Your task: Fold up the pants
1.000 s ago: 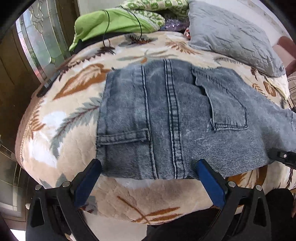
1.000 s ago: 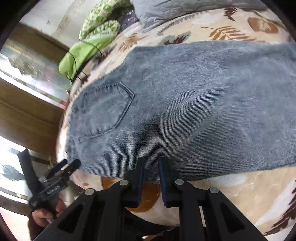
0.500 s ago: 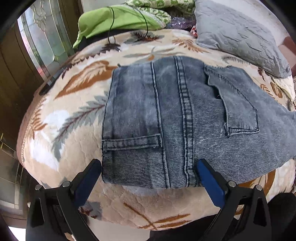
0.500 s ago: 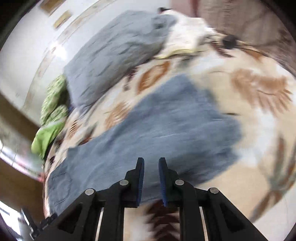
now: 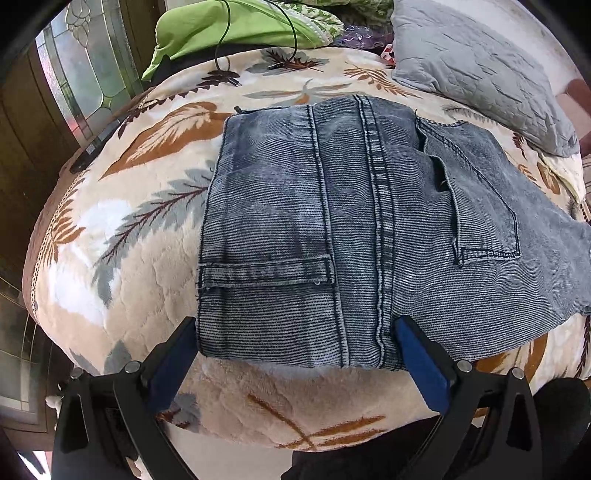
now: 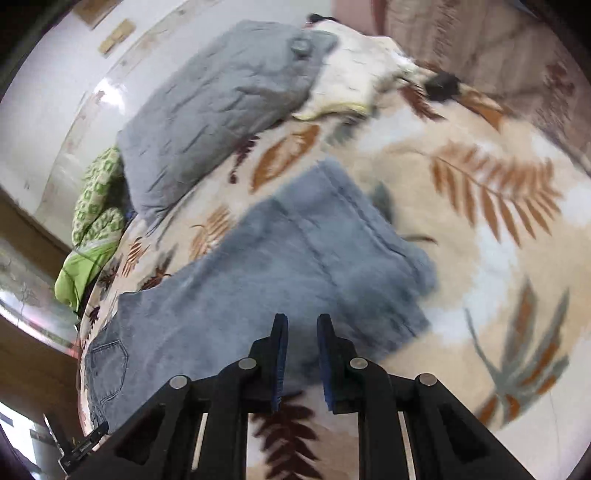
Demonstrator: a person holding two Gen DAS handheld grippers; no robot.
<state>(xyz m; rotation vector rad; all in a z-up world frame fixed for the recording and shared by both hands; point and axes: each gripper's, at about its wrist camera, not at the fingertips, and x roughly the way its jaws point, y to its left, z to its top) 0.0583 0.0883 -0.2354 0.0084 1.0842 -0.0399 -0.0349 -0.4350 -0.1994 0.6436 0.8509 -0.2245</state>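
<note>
Between your left gripper's wide-spread blue fingers lay the waist end of the pants, flat on the leaf-patterned blanket that covered the bed. Those fingers were released and grasped nothing; the near hem of the denim sat just ahead of them, with one finger at each side of it, close to the cloth, though you could not tell whether either touched. Ahead of the fingers the centre seam ran away from you, a back pocket lay to the right of it, and a belt-loop strip lay to the left. Beyond the pants, to the right, rested a grey pillow, and far ahead to the left lay a green cloth with a thin black cable across it.

Your right gripper stood with its fingers drawn nearly together, a narrow gap left between them and nothing in it. Its view was blurred. Just ahead of those fingers the legs of the pants stretched away over the blanket, ending at the cuffs up and to the right; the pocket end lay off to the left. The grey pillow lay farther ahead, to the left.
</note>
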